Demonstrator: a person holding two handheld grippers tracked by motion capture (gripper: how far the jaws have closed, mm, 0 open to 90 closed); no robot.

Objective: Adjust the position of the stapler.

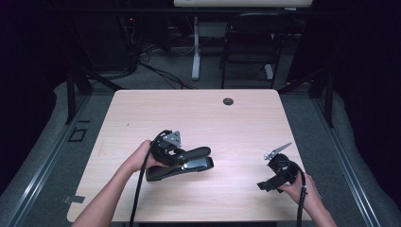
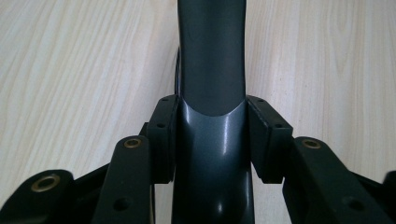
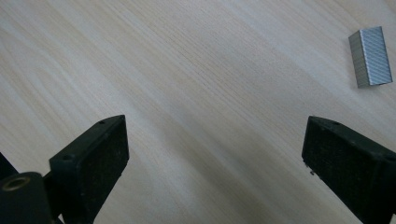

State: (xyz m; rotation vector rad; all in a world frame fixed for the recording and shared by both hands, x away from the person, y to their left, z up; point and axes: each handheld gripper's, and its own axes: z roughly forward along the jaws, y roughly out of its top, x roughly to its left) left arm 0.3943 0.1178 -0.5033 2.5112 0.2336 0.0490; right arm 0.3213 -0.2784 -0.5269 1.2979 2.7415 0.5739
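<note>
My left gripper (image 2: pixel 212 140) has its fingers (image 2: pixel 163 135) clamped on the dark grey, glossy plastic stapler (image 1: pixel 182 163), lying mid-surface. My right gripper (image 3: pixel 215 154) gapes empty over the pale wooden surface (image 3: pixel 187 70); a silver staple block (image 3: pixel 371 56) lies beyond.

My left gripper (image 1: pixel 189 158) lies low and level, pointing right, its jaws clamped on a dark handle, while my right gripper (image 1: pixel 265 185) near the table's right edge points left with its jaws spread wide.
</note>
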